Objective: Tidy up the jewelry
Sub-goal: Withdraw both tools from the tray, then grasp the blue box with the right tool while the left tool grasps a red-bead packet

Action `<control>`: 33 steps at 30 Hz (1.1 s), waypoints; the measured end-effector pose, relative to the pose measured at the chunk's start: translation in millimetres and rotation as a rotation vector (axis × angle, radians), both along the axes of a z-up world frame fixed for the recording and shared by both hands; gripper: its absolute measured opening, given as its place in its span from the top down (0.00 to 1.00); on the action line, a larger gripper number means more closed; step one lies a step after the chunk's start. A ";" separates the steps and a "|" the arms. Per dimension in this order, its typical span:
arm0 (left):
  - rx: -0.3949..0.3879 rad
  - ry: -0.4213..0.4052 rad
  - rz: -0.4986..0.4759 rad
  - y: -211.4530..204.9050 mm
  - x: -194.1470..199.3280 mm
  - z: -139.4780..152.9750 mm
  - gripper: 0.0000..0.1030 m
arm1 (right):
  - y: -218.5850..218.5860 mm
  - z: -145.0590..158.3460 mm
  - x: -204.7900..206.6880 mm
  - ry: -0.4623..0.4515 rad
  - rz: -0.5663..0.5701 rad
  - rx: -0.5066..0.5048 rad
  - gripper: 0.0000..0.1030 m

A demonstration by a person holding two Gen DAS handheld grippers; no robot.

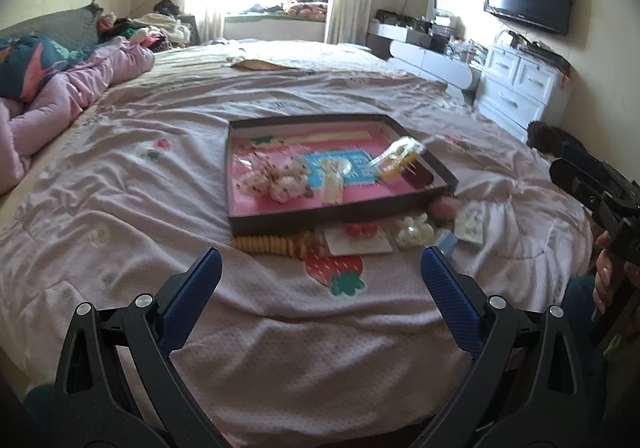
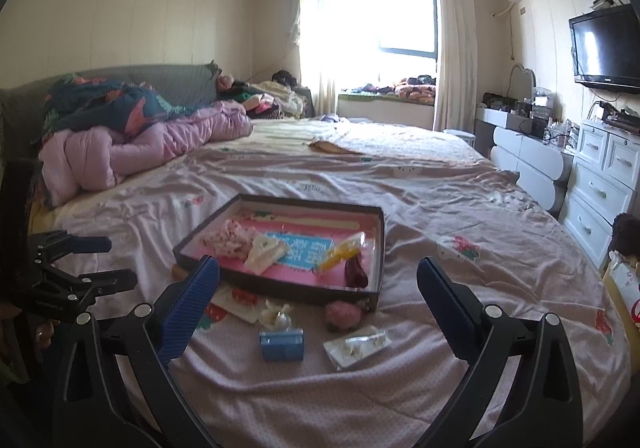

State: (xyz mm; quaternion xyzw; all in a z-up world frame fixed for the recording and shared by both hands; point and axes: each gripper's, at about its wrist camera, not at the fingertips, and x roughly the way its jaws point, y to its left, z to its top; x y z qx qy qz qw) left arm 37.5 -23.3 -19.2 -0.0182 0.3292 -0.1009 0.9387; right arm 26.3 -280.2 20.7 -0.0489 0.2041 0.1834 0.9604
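A dark shallow box (image 1: 336, 214) with a pink lining lies on the bed; it also shows in the right wrist view (image 2: 280, 290). Inside are a spotted fabric bow (image 1: 280, 178), a pale clip (image 1: 334, 172) and a yellow packaged piece (image 1: 396, 158). In front of it lie a yellow coiled band (image 1: 268, 244), a card with red pieces (image 1: 358, 238), a cream clip (image 2: 278, 316), a blue box (image 2: 281, 344), a pink fluffy tie (image 2: 343, 315) and an earring card (image 2: 360, 346). My left gripper (image 1: 320, 276) is open, short of these. My right gripper (image 2: 318, 290) is open above them.
The bed has a pink patterned sheet (image 1: 160, 228). A pink quilt (image 2: 140, 144) is heaped at the head, left. White drawers (image 2: 600, 184), a dressing table and a wall TV (image 2: 608, 44) stand to the right. A window is at the back.
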 end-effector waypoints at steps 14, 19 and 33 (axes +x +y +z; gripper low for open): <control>0.014 0.110 -0.050 -11.9 20.2 -43.8 0.16 | 19.8 -57.2 22.6 0.179 0.042 -0.082 0.06; -0.037 0.172 -0.070 -9.6 32.8 -57.3 0.37 | 26.0 -69.3 35.2 0.236 0.063 -0.084 0.06; -0.208 0.306 -0.096 -2.4 63.9 -75.7 0.52 | 42.4 -102.6 74.7 0.410 0.119 -0.097 0.28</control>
